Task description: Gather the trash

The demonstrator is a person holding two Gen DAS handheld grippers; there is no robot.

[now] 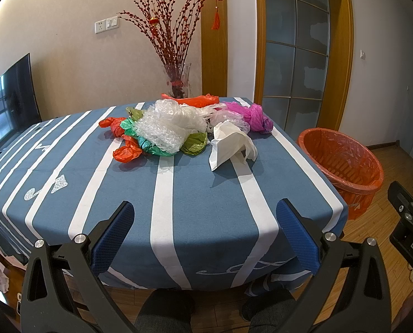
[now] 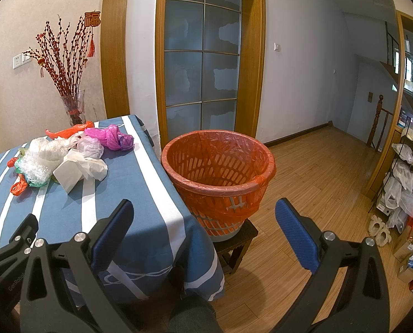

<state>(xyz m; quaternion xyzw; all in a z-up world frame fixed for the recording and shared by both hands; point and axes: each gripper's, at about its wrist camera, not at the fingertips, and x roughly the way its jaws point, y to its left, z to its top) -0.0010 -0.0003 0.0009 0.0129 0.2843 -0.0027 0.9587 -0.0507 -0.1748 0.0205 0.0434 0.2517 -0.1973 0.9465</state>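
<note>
Trash lies in one heap (image 1: 178, 127) on the far half of the table (image 1: 200, 208), which is covered with a blue cloth with white stripes. Nearest to the cameras, the left gripper (image 1: 205, 208) hangs over the near edge of the table with its blue-padded fingers spread wide and nothing between them. The right gripper (image 2: 203, 208) is released in the same way and is empty; it is held beside the table's right edge, in front of the waste basket (image 2: 259, 183). This orange basket has an orange liner and stands on a dark wooden stool (image 2: 242, 238), just beside the table. In the heap, a white crumpled paper (image 1: 228, 144) is nearest, then bubble wrap (image 1: 162, 133), green, red-orange and clear bags, and a pink bag (image 1: 253, 116) at the far right. Behind the table stands a glass vase (image 1: 177, 80) with red branches against the wall.
</note>
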